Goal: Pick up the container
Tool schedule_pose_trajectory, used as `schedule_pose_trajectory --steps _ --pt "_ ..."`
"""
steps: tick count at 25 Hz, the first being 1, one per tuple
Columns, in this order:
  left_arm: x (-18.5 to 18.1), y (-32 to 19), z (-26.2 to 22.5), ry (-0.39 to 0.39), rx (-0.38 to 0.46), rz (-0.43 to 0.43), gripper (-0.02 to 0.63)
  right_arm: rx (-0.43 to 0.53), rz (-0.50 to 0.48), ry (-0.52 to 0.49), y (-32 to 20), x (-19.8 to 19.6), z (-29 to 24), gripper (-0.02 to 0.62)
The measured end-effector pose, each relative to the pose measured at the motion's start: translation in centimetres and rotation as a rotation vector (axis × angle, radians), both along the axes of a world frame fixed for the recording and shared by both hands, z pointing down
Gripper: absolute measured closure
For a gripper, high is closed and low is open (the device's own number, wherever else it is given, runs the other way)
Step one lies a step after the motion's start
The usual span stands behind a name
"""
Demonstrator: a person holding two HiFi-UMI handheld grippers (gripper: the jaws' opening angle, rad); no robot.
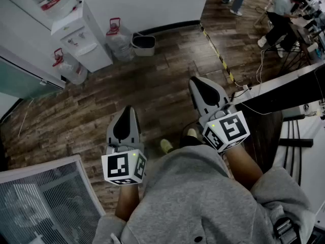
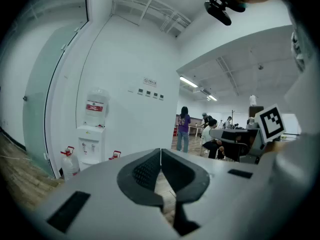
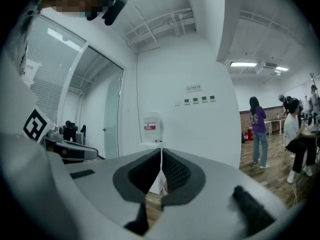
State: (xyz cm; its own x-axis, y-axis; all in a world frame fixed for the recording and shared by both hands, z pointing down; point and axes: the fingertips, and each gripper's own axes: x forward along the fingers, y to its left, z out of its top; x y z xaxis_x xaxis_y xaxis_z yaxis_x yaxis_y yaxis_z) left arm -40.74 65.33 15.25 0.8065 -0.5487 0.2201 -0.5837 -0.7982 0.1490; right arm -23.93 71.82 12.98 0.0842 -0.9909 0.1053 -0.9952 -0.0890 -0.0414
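Observation:
Both grippers are held in the air over a dark wooden floor, pointing away from the person's grey sweater. My left gripper has its jaws closed tip to tip with nothing between them; its own view shows the same at the left gripper. My right gripper stands a little further forward, and in its own view the right gripper is likewise shut and empty. A grey bin stands by the far wall. I cannot tell which thing is the container.
A white water dispenser stands against the wall with water jugs beside it. Yellow-black tape runs across the floor. A dark desk is at the right, a white grille at the lower left. People are at the far right.

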Motion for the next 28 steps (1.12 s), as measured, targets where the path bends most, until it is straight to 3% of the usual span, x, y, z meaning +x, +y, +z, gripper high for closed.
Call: schedule_pose_trajectory --steps 8,15,28 --pt "0.4 1.1 0.4 0.004 -0.010 0.030 0.588 0.002 0.038 -0.005 1.6 0.6 -0.2 0.569" --pt "0.4 2.0 1.0 0.010 -0.005 0.038 0.588 0.001 0.016 0.020 2.0 0.3 -0.1 0.569" --pt "3.0 -4.2 1.6 -0.028 -0.014 0.007 0.588 -0.010 -0.060 0.025 -5.3 2.9 1.6 0.569"
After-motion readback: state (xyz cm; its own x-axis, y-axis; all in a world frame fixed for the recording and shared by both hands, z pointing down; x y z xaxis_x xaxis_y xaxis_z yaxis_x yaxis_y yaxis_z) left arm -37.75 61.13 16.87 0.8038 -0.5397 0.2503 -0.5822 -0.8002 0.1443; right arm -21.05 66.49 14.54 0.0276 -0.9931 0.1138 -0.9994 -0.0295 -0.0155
